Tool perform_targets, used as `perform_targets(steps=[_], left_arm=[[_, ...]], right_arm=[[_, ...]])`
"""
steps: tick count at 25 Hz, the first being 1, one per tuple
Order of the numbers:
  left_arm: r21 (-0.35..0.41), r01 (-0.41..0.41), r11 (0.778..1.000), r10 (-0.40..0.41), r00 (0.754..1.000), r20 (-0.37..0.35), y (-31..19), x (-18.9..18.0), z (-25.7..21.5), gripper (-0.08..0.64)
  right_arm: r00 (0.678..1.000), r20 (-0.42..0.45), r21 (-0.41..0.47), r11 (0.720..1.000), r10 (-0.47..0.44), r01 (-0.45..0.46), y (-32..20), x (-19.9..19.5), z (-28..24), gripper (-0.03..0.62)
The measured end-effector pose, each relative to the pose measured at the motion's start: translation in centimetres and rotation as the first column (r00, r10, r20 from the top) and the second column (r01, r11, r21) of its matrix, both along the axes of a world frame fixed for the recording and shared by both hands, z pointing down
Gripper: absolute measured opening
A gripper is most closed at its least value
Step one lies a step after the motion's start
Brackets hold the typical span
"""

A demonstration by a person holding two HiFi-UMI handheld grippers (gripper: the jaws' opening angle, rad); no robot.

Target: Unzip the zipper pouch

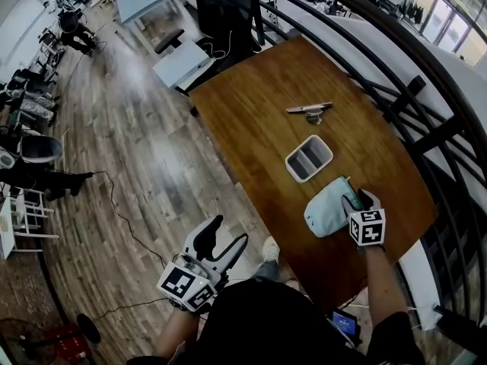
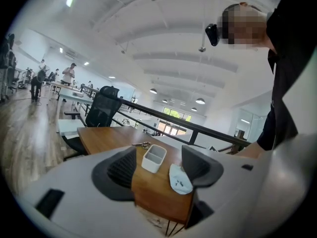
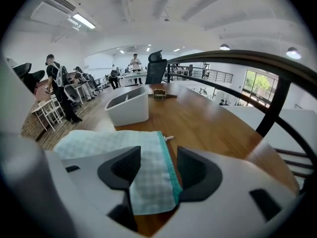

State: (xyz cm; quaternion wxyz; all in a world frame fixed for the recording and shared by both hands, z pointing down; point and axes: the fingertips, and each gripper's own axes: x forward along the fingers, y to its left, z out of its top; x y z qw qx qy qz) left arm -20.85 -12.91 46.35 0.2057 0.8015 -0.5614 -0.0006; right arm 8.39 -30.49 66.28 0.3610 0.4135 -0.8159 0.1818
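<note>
A pale teal checked zipper pouch (image 1: 327,207) lies flat on the wooden table (image 1: 266,105), near its front edge. My right gripper (image 1: 358,200) is tilted down over the pouch's right end. In the right gripper view its jaws (image 3: 159,170) stand open astride the near corner of the pouch (image 3: 143,157), along the green zipper edge (image 3: 167,167); the small metal pull (image 3: 169,138) lies beyond them. My left gripper (image 1: 230,230) hangs open and empty off the table's left side, over the floor. In the left gripper view its jaws (image 2: 158,170) point towards the table's end and the pouch (image 2: 180,178).
A white two-compartment bin (image 1: 309,158) stands just beyond the pouch, and a small metal tool (image 1: 310,109) lies farther back. A black railing (image 1: 426,135) runs along the table's right side. An office chair (image 1: 224,10) stands at the far end.
</note>
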Motion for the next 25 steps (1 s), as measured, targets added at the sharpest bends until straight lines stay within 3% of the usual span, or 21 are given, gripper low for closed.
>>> perform_targets(steps=[11,15,17,21,25], left_arm=[[-0.021,-0.008,1.0,0.008,1.0,-0.006,-0.2,-1.1,0.8,0.291],[-0.03,-0.015,0.999,0.015,1.0,-0.022,-0.2,-1.4,1.3,0.291],[-0.033,-0.025,0.999,0.024,0.999,-0.035,-0.4,-1.3,1.5,0.291],[-0.035,-0.059,0.998,0.057,0.997,-0.046,-0.9,-0.9,1.8,0.291],[-0.032,-0.092,0.995,0.091,0.995,-0.048,-1.5,-0.2,1.9,0.291]], right_arm=[[0.998,-0.068,-0.114,0.993,0.007,-0.014,0.8,0.7,2.6,0.235],[0.999,-0.052,-0.157,0.988,0.005,-0.013,1.3,0.7,2.8,0.205],[0.998,-0.065,-0.171,0.985,-0.004,-0.007,1.8,0.5,2.9,0.143],[0.989,-0.146,-0.095,0.995,-0.033,0.019,3.0,0.3,2.0,0.044],[0.985,-0.161,-0.008,0.998,-0.058,0.057,3.7,-0.2,-0.1,0.038]])
